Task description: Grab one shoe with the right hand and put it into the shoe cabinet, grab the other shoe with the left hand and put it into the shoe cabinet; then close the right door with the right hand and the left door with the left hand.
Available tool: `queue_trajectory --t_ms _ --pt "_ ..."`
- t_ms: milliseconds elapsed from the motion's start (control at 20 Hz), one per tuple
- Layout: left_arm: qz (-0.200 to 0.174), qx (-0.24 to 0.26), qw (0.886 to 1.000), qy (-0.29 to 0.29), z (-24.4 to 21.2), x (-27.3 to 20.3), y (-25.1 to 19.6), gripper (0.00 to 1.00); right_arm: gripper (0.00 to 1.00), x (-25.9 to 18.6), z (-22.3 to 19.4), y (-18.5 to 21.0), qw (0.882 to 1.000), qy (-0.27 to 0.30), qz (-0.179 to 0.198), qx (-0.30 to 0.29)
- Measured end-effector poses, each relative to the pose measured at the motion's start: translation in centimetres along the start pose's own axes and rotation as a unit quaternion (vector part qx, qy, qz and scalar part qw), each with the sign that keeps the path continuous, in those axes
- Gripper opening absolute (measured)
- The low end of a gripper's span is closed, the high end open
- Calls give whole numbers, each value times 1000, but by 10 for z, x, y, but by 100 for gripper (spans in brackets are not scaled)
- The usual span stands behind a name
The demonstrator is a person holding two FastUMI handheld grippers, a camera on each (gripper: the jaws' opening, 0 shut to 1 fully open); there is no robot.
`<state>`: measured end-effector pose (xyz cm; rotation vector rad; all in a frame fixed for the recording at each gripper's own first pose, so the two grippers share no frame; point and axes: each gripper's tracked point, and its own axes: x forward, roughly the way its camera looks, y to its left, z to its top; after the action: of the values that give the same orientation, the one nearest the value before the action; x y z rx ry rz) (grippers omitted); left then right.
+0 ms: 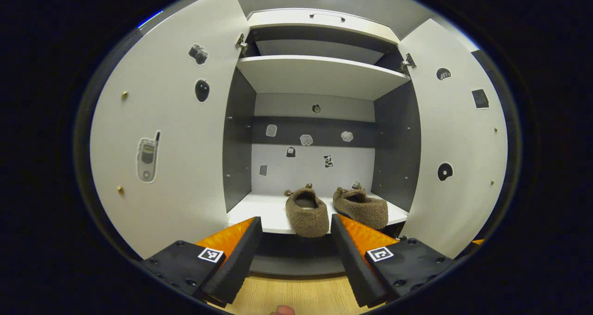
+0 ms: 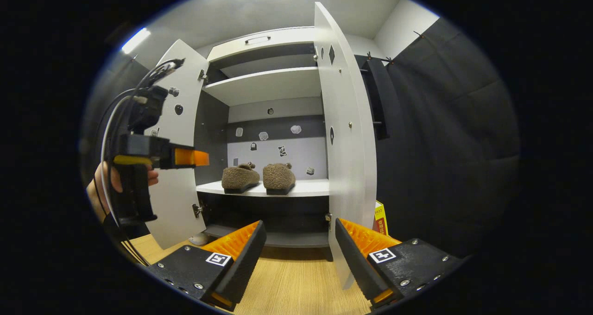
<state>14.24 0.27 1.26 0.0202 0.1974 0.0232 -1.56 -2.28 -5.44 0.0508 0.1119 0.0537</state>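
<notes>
on the lower white shelf (image 1: pixel 278 215) of the open shoe cabinet (image 1: pixel 319 81), two brown fuzzy slippers sit side by side, heels toward the front edge: the left brown fuzzy slipper (image 1: pixel 306 212) hangs slightly over the shelf lip, and the right brown fuzzy slipper (image 1: pixel 361 206) lies just beside it, angled a little toward the right wall. in the right gripper view the same pair shows as one slipper (image 2: pixel 240 177) and its neighbour (image 2: pixel 279 176), close together and apart from both tools. small stickers (image 1: pixel 306 140) dot the cabinet's back panel, and an upper white shelf (image 1: pixel 319 74) spans above. the left white door (image 1: pixel 167 129) stands swung wide, carrying a phone sticker (image 1: pixel 148 157); the right white door (image 1: pixel 456 134) is also open, seen edge-on in the right gripper view (image 2: pixel 345 134). the left gripper (image 1: pixel 296 255) hangs in front of the cabinet over the pale wooden floor (image 1: pixel 296 296), its black-and-orange fingers (image 1: pixel 238 255) spread apart and holding nothing. the right gripper (image 2: pixel 296 259) likewise has its fingers (image 2: pixel 356 259) parted with nothing between them, just in front of the right door's lower edge. a hand (image 2: pixel 104 185) grips the left tool's handle.
</notes>
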Motion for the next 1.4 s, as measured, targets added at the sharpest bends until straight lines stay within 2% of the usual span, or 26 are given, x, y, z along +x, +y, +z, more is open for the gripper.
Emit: queue_trajectory --t_ms 200,250,350,500,700,900,1000,1150,1250,1400 --pt "14 23 999 -26 -17 -35 11 96 92 -1 2 1 1000 0 1 6" --pt "12 14 999 -28 -22 -41 8 94 92 -1 2 2 1000 0 2 8" --pt "5 -14 999 -28 -31 -55 7 99 92 -1 0 4 1000 3 4 8" --pt "22 -38 998 -39 -43 -77 19 96 92 -3 -4 7 1000 9 5 4" --pt "36 -25 998 -44 -51 -90 30 97 92 1 2 15 1000 11 23 15" --pt "46 -8 998 -44 -53 -96 37 97 92 1 30 7 999 3 46 2" --pt "42 1 998 -43 -54 -97 35 96 92 -2 43 -12 999 12 48 -1" --pt "55 23 997 -43 -60 -98 37 97 92 -5 71 -57 1000 9 25 1" --pt "52 21 997 -47 -60 -98 30 96 93 -3 86 -95 1000 9 -12 -14" --pt "34 19 998 -43 -64 -100 20 96 93 3 125 -135 999 -15 -49 -12"
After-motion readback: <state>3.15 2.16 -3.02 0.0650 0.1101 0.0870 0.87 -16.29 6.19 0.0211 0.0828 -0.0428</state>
